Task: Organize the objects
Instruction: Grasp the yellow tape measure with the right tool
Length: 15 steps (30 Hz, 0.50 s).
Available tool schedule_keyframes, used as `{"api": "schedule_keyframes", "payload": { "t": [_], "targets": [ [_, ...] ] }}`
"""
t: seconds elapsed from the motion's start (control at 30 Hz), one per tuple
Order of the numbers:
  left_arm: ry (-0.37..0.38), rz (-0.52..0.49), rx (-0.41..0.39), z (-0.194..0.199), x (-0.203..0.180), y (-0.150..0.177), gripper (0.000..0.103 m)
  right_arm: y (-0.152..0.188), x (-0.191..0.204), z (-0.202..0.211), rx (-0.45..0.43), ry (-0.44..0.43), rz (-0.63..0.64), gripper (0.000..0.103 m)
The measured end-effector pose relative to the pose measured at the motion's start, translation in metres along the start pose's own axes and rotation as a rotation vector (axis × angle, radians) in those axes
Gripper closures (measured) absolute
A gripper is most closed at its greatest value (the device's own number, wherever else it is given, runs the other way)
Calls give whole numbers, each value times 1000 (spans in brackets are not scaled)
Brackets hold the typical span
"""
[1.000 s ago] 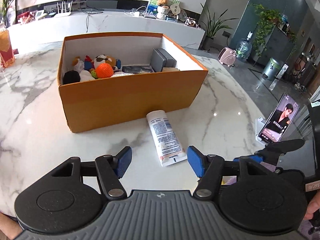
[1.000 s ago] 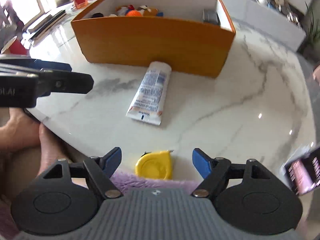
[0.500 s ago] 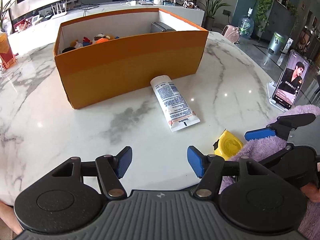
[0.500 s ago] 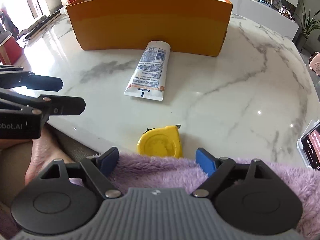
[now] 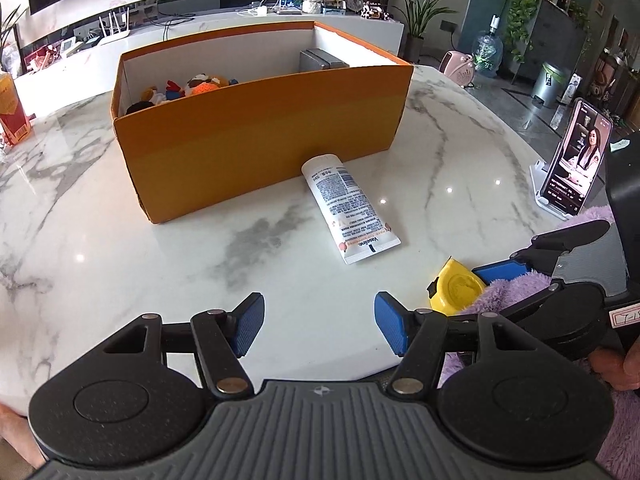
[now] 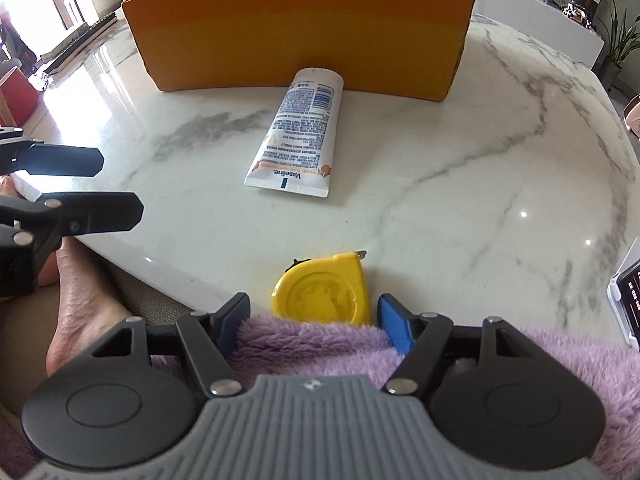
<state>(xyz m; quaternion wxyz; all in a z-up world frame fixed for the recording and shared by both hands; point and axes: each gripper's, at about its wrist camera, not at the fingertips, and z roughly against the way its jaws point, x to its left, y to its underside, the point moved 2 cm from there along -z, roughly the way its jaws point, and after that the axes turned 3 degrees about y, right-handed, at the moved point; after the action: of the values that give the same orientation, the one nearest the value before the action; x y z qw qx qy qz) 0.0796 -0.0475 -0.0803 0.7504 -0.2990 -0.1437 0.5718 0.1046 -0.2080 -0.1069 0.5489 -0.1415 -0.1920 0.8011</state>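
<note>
An orange cardboard box (image 5: 256, 144) (image 6: 304, 28) stands on the marble table and holds small toys (image 5: 192, 86) and a grey case (image 5: 318, 58). A white Vaseline tube (image 5: 348, 208) (image 6: 300, 132) lies against its front wall. A yellow tape measure (image 5: 454, 288) (image 6: 324, 290) lies near the table's front edge, partly on a purple fluffy cloth (image 6: 320, 340) (image 5: 504, 292). My left gripper (image 5: 318, 326) is open and empty above the table edge. My right gripper (image 6: 312, 324) is open, low over the purple cloth just behind the tape measure.
A phone on a white stand (image 5: 576, 164) stands at the table's right edge. A red carton (image 5: 12, 112) stands at the far left. A person's bare foot (image 6: 80, 304) shows below the table edge. The marble table (image 5: 120, 260) stretches between box and grippers.
Both grippers have drawn back from the box and dropped lower. The right gripper has come down over the purple cloth, closer behind the tape measure. No object has moved.
</note>
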Motion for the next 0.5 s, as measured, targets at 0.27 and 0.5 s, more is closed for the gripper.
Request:
{"api": "schedule_keyframes", "payload": {
  "t": [0.27,0.5],
  "targets": [
    [0,8,4,0,1,-1,31,1,-1,2,-22,8,1,49],
    [13,26,8,0,5,-1,31,0,-4,2,-36,-6,-31,50]
  ]
}}
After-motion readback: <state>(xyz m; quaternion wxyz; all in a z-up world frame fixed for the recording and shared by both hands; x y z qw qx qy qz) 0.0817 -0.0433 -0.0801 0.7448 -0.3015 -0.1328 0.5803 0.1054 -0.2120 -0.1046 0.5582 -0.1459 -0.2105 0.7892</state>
